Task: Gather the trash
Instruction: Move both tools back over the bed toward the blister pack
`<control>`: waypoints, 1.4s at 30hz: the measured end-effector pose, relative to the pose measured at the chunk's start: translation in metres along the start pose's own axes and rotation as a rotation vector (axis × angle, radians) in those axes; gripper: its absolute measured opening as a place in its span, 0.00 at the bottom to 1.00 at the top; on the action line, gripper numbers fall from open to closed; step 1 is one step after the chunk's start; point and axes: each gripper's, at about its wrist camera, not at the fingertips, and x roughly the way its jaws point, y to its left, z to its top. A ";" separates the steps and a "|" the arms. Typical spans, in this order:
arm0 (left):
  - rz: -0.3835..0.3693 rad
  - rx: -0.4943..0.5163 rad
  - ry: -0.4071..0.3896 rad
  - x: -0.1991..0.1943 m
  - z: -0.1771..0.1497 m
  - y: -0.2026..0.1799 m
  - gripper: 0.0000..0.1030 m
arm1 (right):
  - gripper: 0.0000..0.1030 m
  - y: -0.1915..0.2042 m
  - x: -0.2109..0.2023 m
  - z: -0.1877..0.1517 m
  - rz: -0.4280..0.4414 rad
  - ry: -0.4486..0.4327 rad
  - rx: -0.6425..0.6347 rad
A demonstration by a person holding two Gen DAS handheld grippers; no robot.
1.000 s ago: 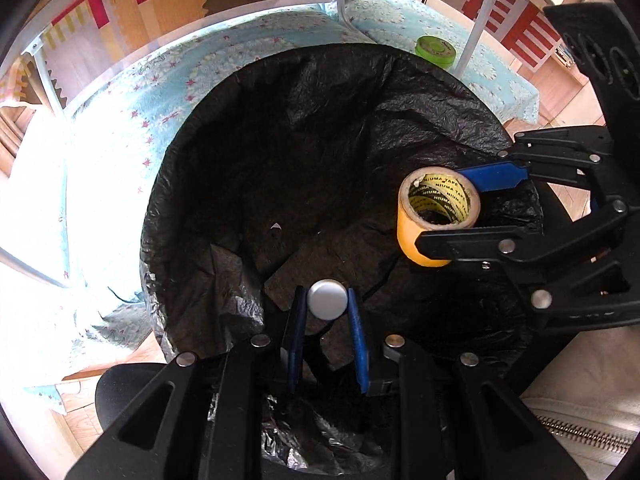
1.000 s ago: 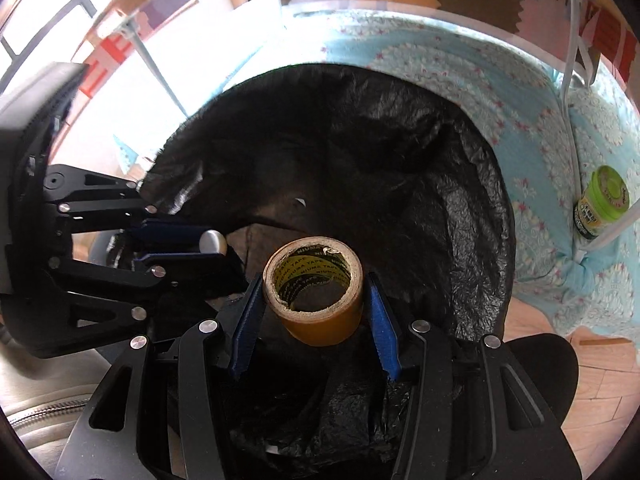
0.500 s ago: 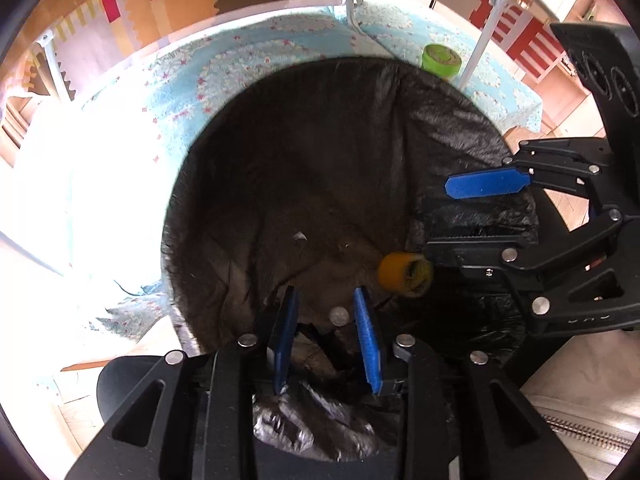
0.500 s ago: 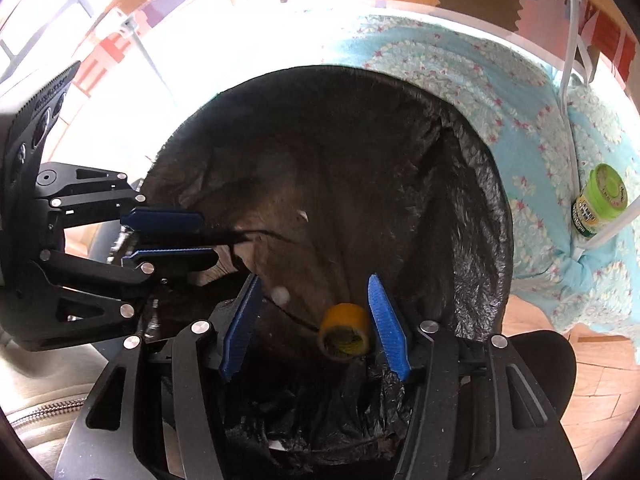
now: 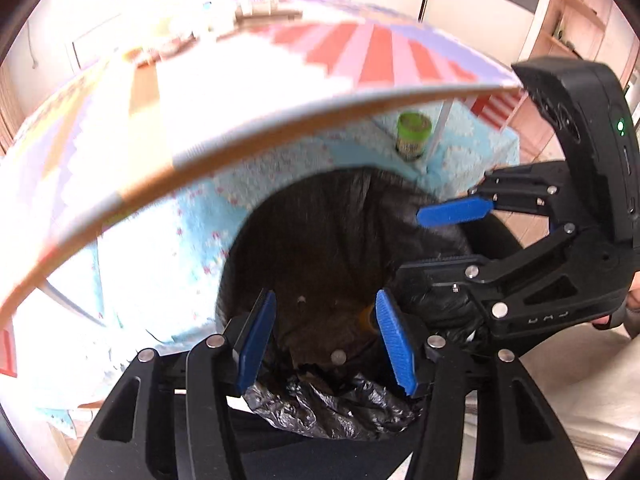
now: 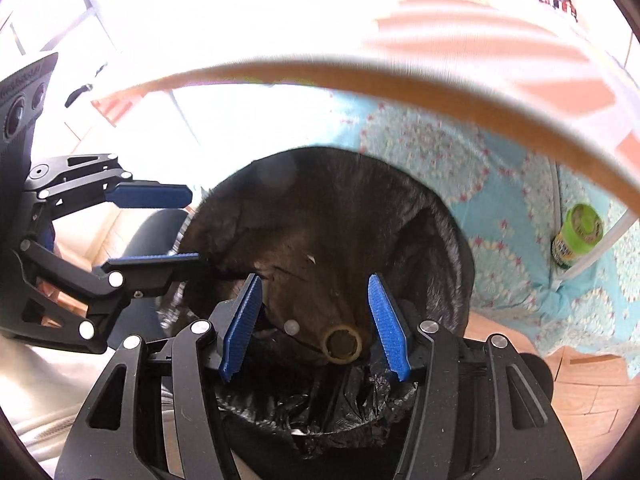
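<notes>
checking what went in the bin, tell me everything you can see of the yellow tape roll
The yellow tape roll is a small ring of glossy yellow tape around a brownish core, its hollow centre facing up toward the right wrist camera. It lies at the bottom of the black bin bag, resting on the liner, near a small white disc. Nothing grips it. In the left wrist view only an orange-yellow sliver shows behind a finger pad.
</notes>
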 end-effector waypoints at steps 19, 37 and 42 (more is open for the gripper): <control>0.095 0.049 -0.236 -0.090 0.058 0.011 0.49 | 0.53 -0.002 -0.099 0.047 -0.038 -0.257 -0.098; 0.225 -0.021 -0.270 -0.077 0.117 0.081 0.49 | 0.53 -0.044 -0.107 0.117 -0.184 -0.334 -0.157; 0.224 -0.061 -0.251 -0.062 0.135 0.105 0.49 | 0.53 -0.053 -0.098 0.140 -0.203 -0.339 -0.227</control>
